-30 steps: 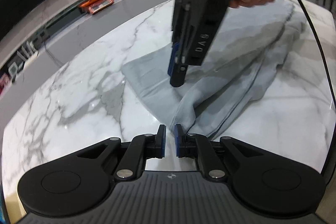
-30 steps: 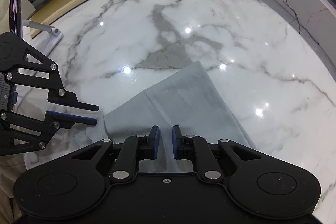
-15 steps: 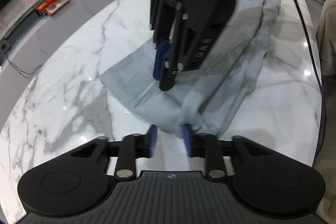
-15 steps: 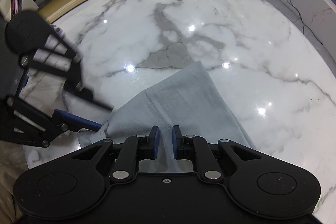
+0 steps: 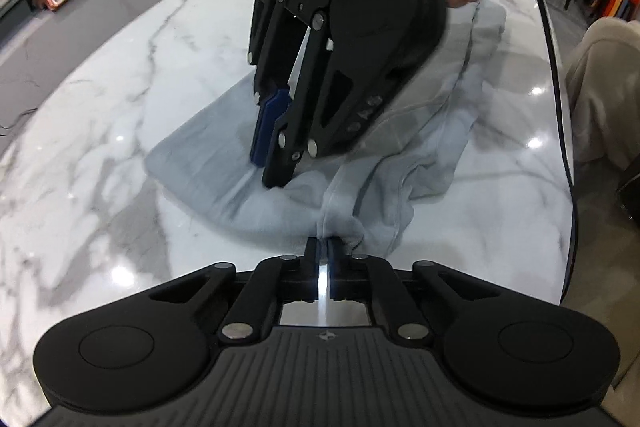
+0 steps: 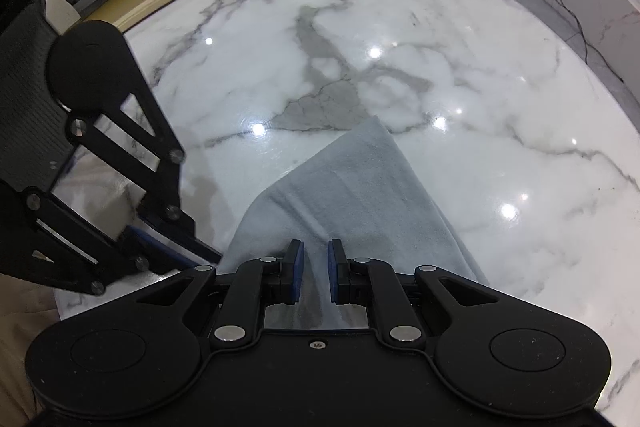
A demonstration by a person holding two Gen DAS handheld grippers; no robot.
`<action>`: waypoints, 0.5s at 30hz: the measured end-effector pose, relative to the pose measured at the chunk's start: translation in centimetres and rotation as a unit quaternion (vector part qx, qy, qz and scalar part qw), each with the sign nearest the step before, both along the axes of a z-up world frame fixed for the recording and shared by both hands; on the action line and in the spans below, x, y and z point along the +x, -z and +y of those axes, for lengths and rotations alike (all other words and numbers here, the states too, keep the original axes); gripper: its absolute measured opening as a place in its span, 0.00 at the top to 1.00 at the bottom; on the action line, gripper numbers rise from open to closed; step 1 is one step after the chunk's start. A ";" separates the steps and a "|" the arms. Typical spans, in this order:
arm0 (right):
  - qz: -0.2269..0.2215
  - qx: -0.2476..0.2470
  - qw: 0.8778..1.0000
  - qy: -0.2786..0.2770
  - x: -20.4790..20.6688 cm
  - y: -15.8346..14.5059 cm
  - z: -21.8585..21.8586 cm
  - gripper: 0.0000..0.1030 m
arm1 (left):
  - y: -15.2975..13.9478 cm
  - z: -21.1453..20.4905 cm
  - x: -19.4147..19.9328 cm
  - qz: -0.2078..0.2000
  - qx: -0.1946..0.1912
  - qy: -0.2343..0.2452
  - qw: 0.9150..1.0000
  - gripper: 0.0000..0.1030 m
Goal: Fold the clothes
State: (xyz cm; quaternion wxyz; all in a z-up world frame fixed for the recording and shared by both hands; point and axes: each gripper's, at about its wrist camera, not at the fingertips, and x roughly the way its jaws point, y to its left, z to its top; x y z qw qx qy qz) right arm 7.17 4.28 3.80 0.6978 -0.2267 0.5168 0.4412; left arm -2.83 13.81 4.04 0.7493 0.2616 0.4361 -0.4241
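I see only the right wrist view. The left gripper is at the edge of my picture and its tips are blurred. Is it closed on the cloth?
Observer: Yes. In the left wrist view the left gripper is shut on a raised ridge at the near edge of the grey garment.
Operator: How does the garment lie behind my camera?
Observer: Crumpled, not flat. It runs toward the far side of the marble table.
Operator: Do my own fingers touch it?
Observer: The right gripper points steeply down with its tips at the cloth. Blur hides whether they really touch it.
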 end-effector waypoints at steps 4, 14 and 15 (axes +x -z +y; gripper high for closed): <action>0.008 0.001 1.000 0.015 0.3 0.1 -0.1 0.93 | -1.0 0.7 -1.6 -0.023 -0.001 -0.023 0.999 0.98; 0.006 -0.006 1.000 0.030 0.4 0.1 0.2 0.94 | -2.4 1.9 -5.0 -0.038 0.038 -0.080 0.995 1.00; 0.006 -0.007 0.999 0.031 0.4 0.1 0.2 0.94 | -2.5 2.0 -5.2 -0.041 0.040 -0.089 0.994 1.00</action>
